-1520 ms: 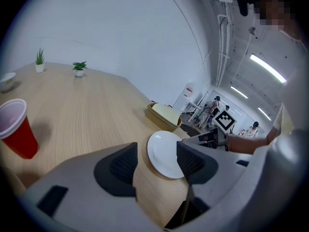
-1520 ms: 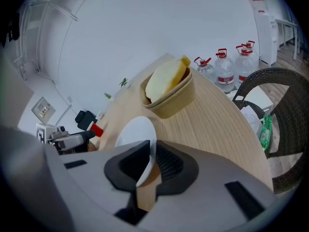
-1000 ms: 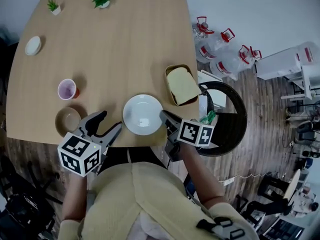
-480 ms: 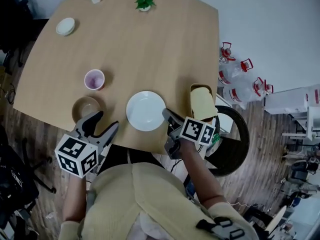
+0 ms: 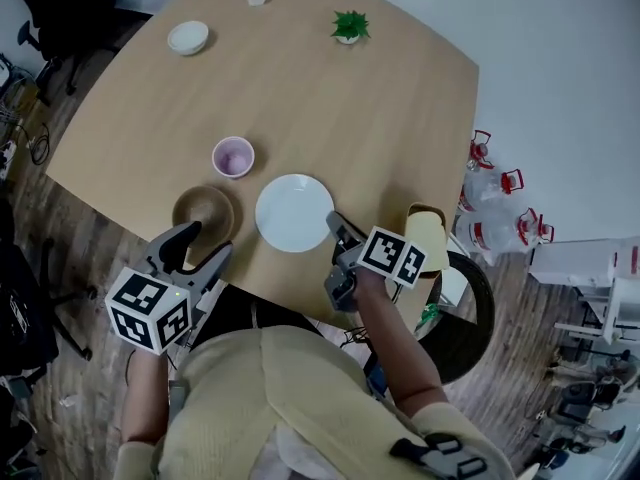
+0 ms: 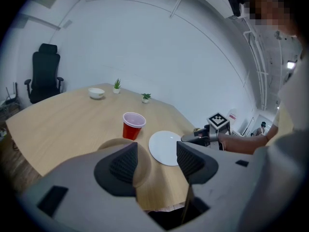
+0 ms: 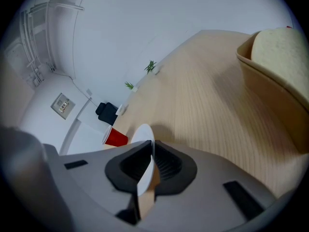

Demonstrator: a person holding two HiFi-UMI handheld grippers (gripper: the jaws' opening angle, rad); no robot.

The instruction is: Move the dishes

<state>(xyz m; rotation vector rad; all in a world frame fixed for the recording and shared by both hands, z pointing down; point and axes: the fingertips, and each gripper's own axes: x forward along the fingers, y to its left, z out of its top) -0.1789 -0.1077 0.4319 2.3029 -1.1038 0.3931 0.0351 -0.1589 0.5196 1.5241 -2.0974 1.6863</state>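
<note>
A white plate (image 5: pixel 294 212) lies flat on the wooden table (image 5: pixel 380 118) near its front edge. My right gripper (image 5: pixel 334 225) is shut on the plate's right rim; in the right gripper view the thin white rim (image 7: pixel 145 178) runs between the pads of that gripper (image 7: pixel 150 153). My left gripper (image 5: pixel 208 241) hangs open and holds nothing, just in front of a wooden bowl (image 5: pixel 203 211). The left gripper view shows the left gripper (image 6: pixel 157 161) with wide jaws, the bowl (image 6: pixel 113 144) partly behind the left jaw and the plate (image 6: pixel 166 148) beyond.
A red cup (image 5: pixel 233 156) stands behind the bowl. A yellow container (image 5: pixel 425 233) sits at the table's right edge. A small white bowl (image 5: pixel 188 37) and two potted plants (image 5: pixel 348 25) are at the far side. Water jugs (image 5: pixel 495 208) stand on the floor.
The plate has slid left across the table in my right gripper, away from the yellow container and towards the bowl and cup. My left gripper has moved left too, still open.
</note>
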